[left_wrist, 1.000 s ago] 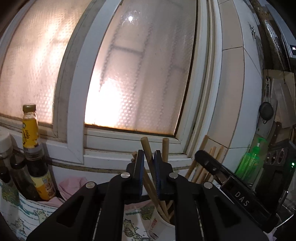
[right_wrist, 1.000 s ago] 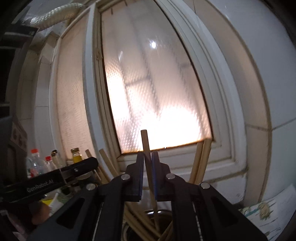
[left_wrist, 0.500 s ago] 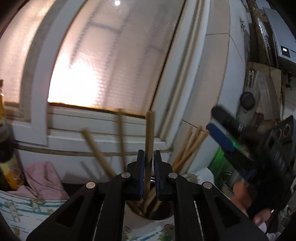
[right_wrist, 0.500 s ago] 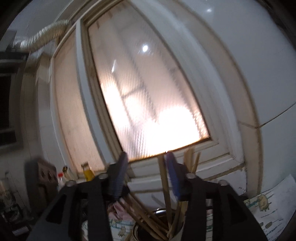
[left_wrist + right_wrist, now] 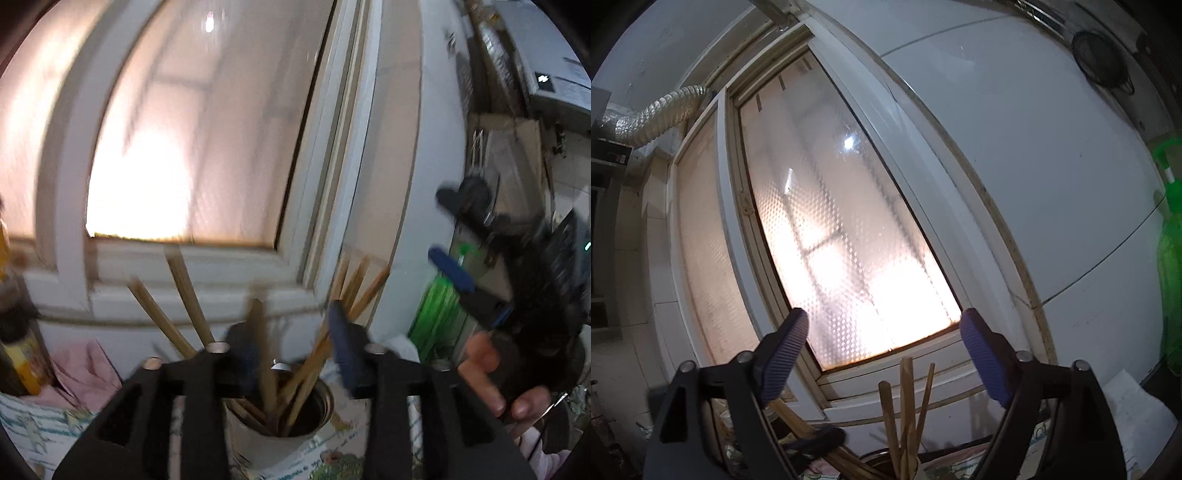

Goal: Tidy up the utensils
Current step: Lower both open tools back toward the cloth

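In the left wrist view a pale utensil cup (image 5: 255,439) holds several wooden chopsticks (image 5: 184,295) that fan out. My left gripper (image 5: 293,350) hovers just over the cup and its jaws are opening. One chopstick (image 5: 258,332) stands in the gap close to the left pad, with the pads no longer pressing on it. My right gripper (image 5: 448,236), held by a hand (image 5: 491,369), is up at the right with its jaws apart. In the right wrist view the right gripper (image 5: 884,356) is opening wide above the chopsticks (image 5: 905,406), with nothing between its pads.
A frosted window (image 5: 207,147) and its white sill fill the back. A pink cloth (image 5: 85,365) and sauce bottles (image 5: 18,354) stand left of the cup. A green spray bottle (image 5: 1171,258) stands to the right by the tiled wall, with a silver duct (image 5: 653,118) at the upper left.
Both grippers were shut on a chopstick each; the right one let go first and rose and tilted up away from the cup. The left one came over the cup and now parts its jaws.
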The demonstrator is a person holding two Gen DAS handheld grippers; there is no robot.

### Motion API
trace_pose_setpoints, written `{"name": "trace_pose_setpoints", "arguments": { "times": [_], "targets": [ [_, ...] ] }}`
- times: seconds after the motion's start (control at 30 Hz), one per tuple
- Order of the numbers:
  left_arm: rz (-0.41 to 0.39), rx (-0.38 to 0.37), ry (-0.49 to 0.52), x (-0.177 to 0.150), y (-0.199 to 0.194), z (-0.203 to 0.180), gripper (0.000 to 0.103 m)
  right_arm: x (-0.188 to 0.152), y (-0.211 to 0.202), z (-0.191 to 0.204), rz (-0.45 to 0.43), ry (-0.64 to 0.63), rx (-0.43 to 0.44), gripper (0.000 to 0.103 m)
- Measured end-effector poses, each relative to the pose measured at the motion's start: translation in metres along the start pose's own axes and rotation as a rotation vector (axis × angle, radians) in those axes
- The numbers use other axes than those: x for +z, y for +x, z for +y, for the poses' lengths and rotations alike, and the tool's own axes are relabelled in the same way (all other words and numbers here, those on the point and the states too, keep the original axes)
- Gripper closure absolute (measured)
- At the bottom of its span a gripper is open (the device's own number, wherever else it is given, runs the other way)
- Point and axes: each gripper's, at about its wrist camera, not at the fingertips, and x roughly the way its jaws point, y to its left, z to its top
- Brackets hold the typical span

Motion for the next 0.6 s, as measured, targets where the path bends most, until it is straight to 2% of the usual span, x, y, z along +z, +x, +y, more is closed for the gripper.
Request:
{"name": "trace_pose_setpoints", "arguments": {
  "times": [0.13, 0.2, 0.33, 0.4, 0.6],
  "targets": [
    [-0.142, 0.054, 0.038, 0.017, -0.039, -0.006, 0.039, 0.001, -0.007, 0.008, -0.031, -0.027, 0.003, 0.012],
    [-0.208, 0.088, 0.044, 0.023, -0.058, -0.005, 0.025, 0.002, -0.012, 0.013, -0.045, -0.038, 0.011, 0.01],
    [-0.325, 0.175, 0.084, 0.029, -0.095, -0.002, 0.016, 0.001, -0.02, 0.024, -0.066, -0.065, 0.031, 0.005],
    [-0.368, 0.221, 0.096, 0.027, -0.112, 0.002, 0.003, 0.0, -0.024, 0.029, -0.075, -0.075, 0.045, 0.002],
    [-0.405, 0.377, 0.141, 0.015, -0.144, 0.02, 0.001, -0.004, -0.036, 0.047, -0.089, -0.109, 0.072, 0.0]
  ]
}}
